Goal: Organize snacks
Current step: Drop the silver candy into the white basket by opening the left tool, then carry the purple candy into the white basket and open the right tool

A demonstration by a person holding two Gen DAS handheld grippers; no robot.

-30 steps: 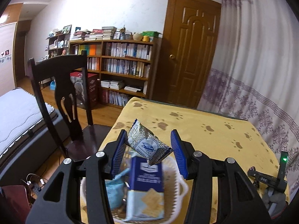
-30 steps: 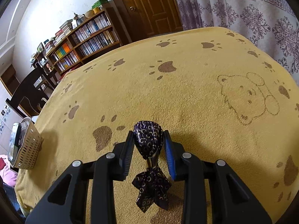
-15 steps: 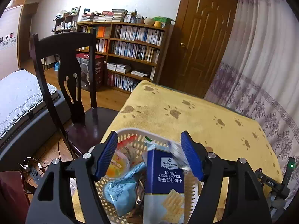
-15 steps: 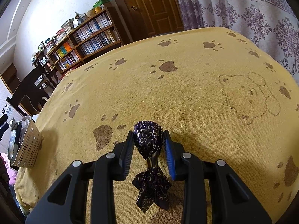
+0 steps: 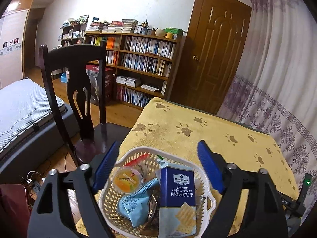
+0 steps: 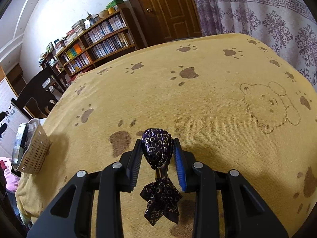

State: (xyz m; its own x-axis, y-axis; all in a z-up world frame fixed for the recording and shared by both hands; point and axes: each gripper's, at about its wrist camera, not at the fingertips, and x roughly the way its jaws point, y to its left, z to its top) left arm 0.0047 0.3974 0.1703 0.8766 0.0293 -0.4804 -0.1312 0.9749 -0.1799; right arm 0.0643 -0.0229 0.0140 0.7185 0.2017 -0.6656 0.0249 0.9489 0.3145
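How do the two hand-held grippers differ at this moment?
The left hand-held gripper is wide open and holds nothing; the right hand-held gripper is shut on a dark foil-wrapped candy. The left hangs over the white basket of snacks; the right is over the yellow paw-print cloth. Both have blue-padded fingers.

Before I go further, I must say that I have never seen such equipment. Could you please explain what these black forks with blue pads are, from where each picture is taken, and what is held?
They are two hand-held grippers, each with a camera looking along its fingers; a person carries them. The left camera looks down over the open left gripper, which holds nothing, above a white perforated plastic basket. In it lie a blue soda cracker pack, an orange jelly cup and a pale blue packet. The right camera shows the right gripper with its pads against a dark purple foil-wrapped candy over the yellow paw-print cloth on the table. The same basket stands far left there.
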